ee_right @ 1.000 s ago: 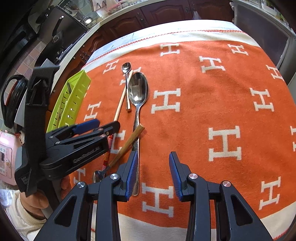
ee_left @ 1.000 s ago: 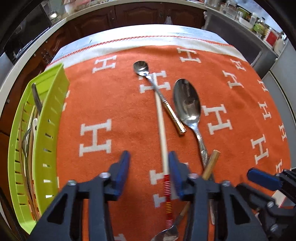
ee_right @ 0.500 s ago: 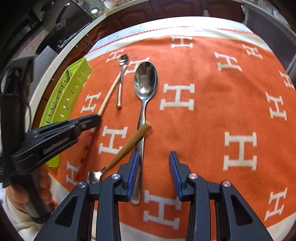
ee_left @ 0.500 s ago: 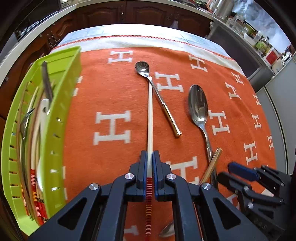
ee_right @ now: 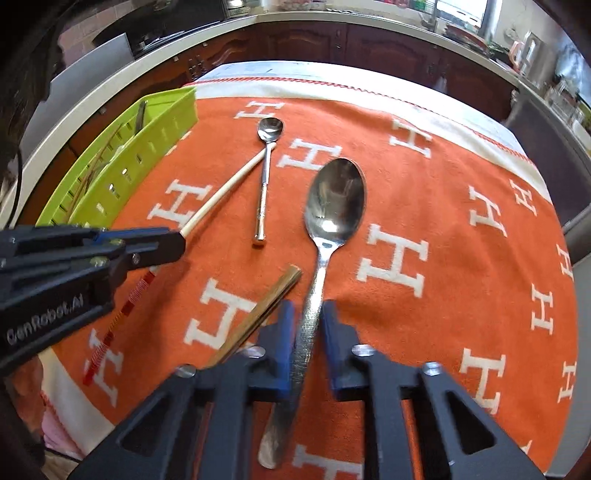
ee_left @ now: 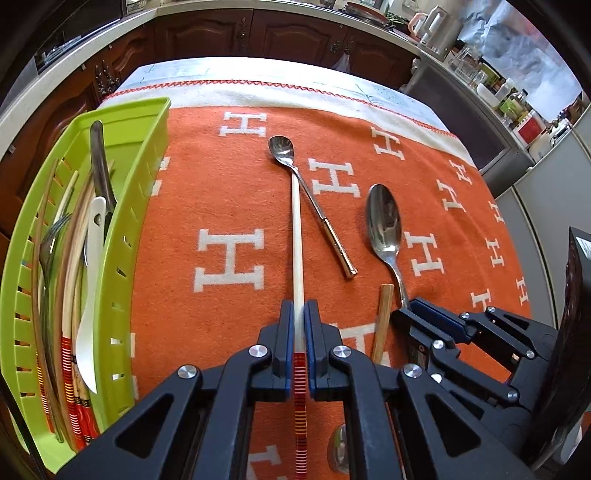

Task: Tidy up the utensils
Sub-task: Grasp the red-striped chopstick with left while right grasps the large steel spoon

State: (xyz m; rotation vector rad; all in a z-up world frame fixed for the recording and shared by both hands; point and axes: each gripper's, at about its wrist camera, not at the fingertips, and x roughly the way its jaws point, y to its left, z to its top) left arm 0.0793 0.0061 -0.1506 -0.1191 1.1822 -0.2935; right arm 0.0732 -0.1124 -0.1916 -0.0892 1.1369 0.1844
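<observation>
My left gripper is shut on a cream chopstick with a red striped end; the stick also shows in the right wrist view, held by the left gripper. My right gripper is open, its jaws either side of the large steel spoon's handle. The large spoon lies right of a small spoon with a gold handle. A wooden-handled spoon lies just left of the right gripper. The green basket at the left holds several utensils.
An orange blanket with white H letters covers the table. Dark wooden cabinets and a counter stand behind. The right gripper shows at the lower right of the left wrist view.
My left gripper closed on the chopstick and has lifted its striped end. My right gripper moved forward over the large spoon's handle, its jaws now astride it.
</observation>
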